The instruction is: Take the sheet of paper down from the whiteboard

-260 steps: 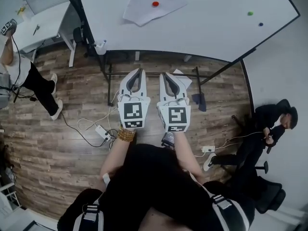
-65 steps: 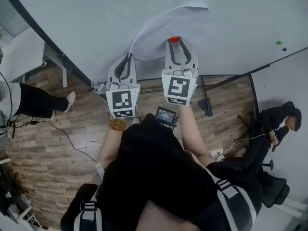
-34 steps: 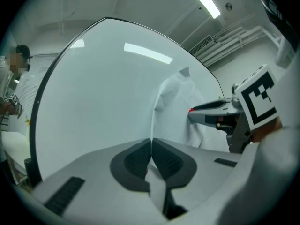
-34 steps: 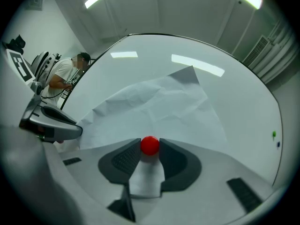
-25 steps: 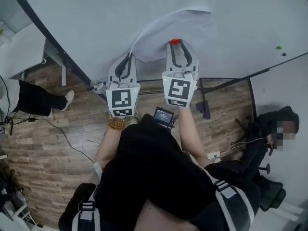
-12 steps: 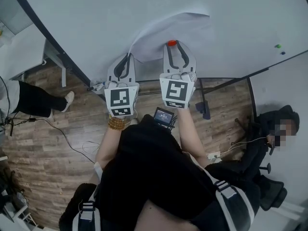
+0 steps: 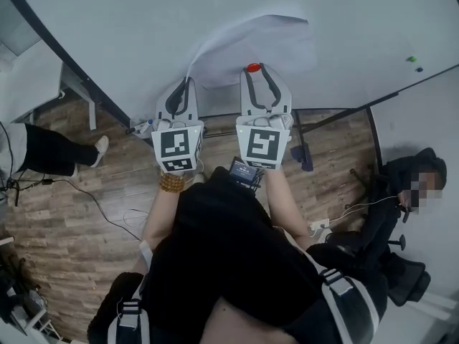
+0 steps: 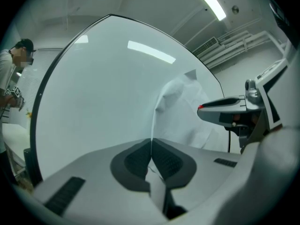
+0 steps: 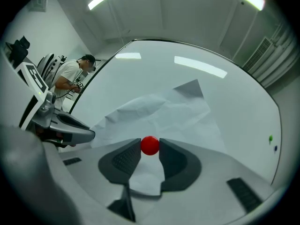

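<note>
White paper (image 7: 258,45): crumpled sheet lay against the board (image 7: 143,20); its left edge stood off the surface and curled down into the left gripper (image 7: 186,83).
Left gripper: jaws were closed together, pinching the paper's left edge.
Right gripper (image 9: 150,146): jaws stood wide, one pad on each side of the red magnet (image 9: 150,145), both touching it; the magnet sat over the paper's lower middle.
Head view alone: both grippers were side by side, pointing at the board. Wood floor (image 7: 72,192) showed below. A seated person (image 7: 409,192) was at the right and another person's legs (image 7: 43,149) at the left. A green dot (image 7: 411,59) and a blue dot (image 7: 419,69) sat far right on the board.
Left gripper view alone: the sheet ran in between the pads and out below them, a pinch the head view hid behind the gripper's body.
Right gripper view alone: pad contact on the magnet; a person in a cap (image 9: 70,81) stood beyond the left gripper.
Could not tell: whether the magnet still touched the paper.
</note>
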